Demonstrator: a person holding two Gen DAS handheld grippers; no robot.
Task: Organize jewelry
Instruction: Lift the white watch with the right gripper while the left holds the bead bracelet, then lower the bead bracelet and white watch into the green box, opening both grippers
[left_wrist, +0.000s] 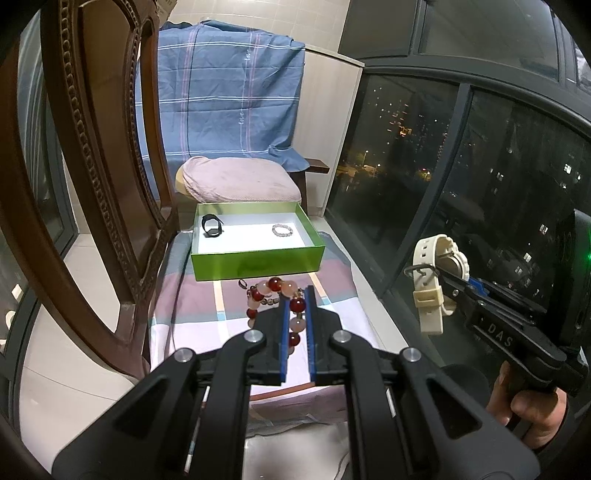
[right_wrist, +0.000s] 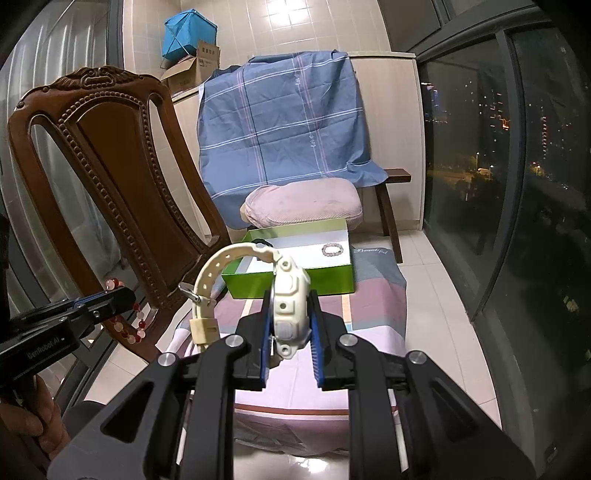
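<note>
My left gripper (left_wrist: 296, 295) is shut on a red and pink bead bracelet (left_wrist: 275, 291), held above the striped cloth in front of the green box (left_wrist: 258, 260). It also shows in the right wrist view (right_wrist: 110, 295) with the bracelet (right_wrist: 129, 328) hanging. My right gripper (right_wrist: 290, 306) is shut on a cream watch (right_wrist: 290, 295), held above the cloth short of the green box (right_wrist: 295, 280). In the left wrist view the watch (left_wrist: 439, 273) hangs at the right. A black ring-shaped piece (left_wrist: 211, 225) and a pale bead bracelet (left_wrist: 282, 230) lie in the box.
A carved wooden chair (right_wrist: 110, 166) stands close on the left. A pink cushion (right_wrist: 303, 201) and a blue checked sheet (right_wrist: 288, 118) lie behind the box. A dark window wall (right_wrist: 517, 184) runs along the right. The striped cloth (right_wrist: 369, 314) covers the low surface.
</note>
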